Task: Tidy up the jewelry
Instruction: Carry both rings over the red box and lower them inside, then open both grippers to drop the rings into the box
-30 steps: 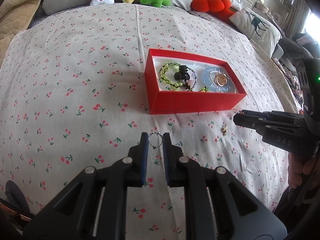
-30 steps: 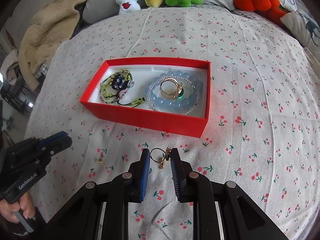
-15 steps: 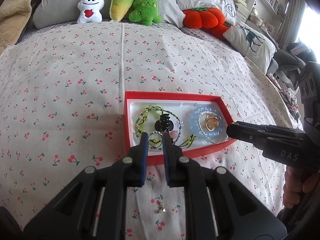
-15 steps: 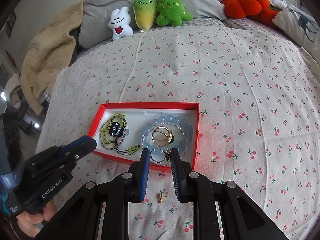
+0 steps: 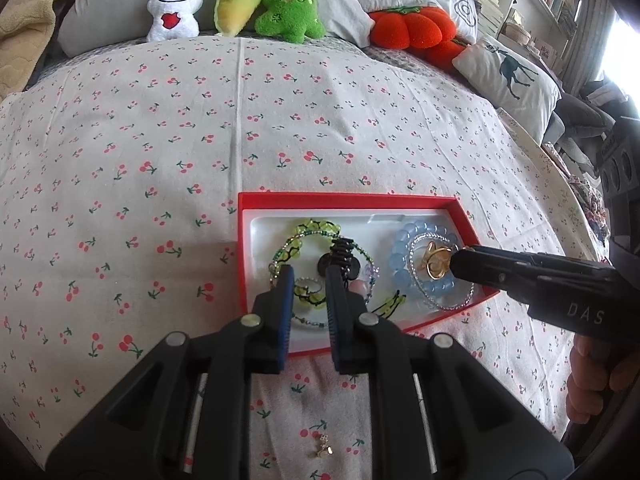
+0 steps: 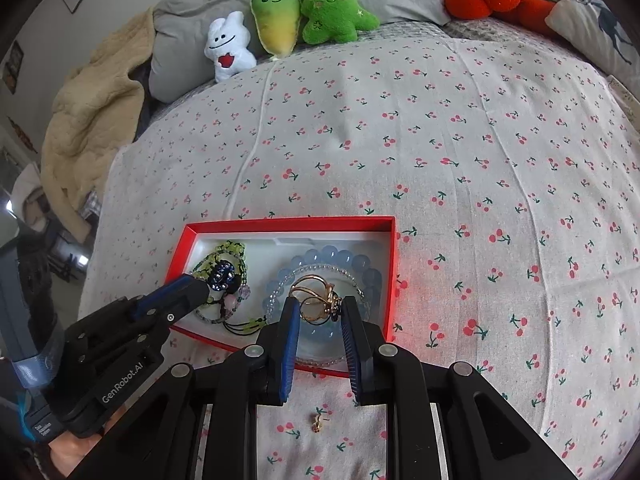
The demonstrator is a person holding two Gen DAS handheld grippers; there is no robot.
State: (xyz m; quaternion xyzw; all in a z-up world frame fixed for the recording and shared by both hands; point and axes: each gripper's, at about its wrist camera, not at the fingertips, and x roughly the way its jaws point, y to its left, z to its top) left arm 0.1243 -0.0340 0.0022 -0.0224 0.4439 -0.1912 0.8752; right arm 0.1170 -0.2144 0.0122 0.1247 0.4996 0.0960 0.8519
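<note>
Here left gripper [image 5: 307,280] hangs over left half of red box [image 5: 460,210] on the bed [image 5: 200,140], jaws slightly apart, silver ring [image 5: 310,285] between them above the green bead bracelet [image 5: 304,236]. Right gripper [image 6: 318,310] over right half, jaws apart around gold ring [image 6: 316,306], above blue bead bracelet [image 6: 340,258]. Small gold earring [image 6: 318,424] lies on bed just in front of box
</note>
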